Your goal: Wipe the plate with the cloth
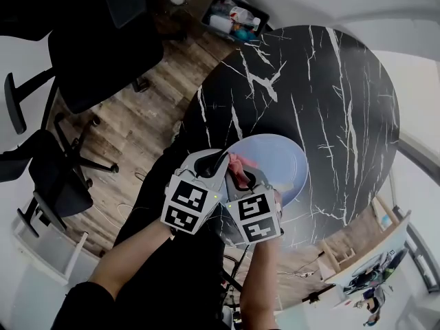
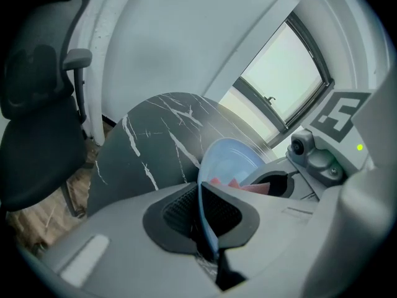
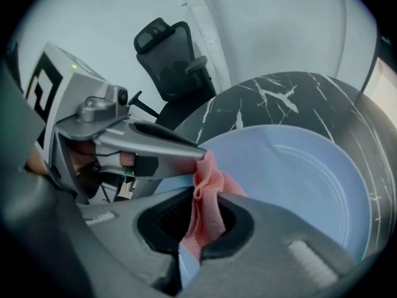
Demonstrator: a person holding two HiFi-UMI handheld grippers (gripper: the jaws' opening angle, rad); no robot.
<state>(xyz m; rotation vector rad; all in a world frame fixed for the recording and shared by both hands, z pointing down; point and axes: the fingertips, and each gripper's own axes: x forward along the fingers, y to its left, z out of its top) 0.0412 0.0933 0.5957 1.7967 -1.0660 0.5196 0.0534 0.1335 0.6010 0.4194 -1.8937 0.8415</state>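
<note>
Left claw [image 2: 201, 197] is clamping the near rim of the light blue plate [image 2: 234, 157]. Its jaws are nearly together, with the rim running edge-on between the ribbed pads.

Right claw [image 3: 205, 211] is pinching the pink cloth [image 3: 209, 188], jaws closed on a bunched fold. The loose end is sticking out past the tips and lying against the plate's inner face, close to the rim. In the right gripper view the left claw's finger is coming in from the left, its tip touching the cloth right at the plate edge.

In the head view both claws are sitting side by side at the near edge of the round black marble counter [image 1: 330, 81]. Their marker cubes [image 1: 189, 201] are facing up at the camera and almost touching. The plate is lying over the near part of the counter just beyond the claw tips. The cloth is showing only as a small pink patch between the two claws. I can't tell whether the plate's far rim is resting on the counter or is lifted off it.

Around it, black office chairs [image 1: 89, 53] are standing on the wood floor [image 1: 158, 115] to the left. A crate of bottles [image 1: 234, 16] is sitting on the floor beyond the counter. A window [image 2: 291, 73] is showing behind the counter in the left gripper view.
</note>
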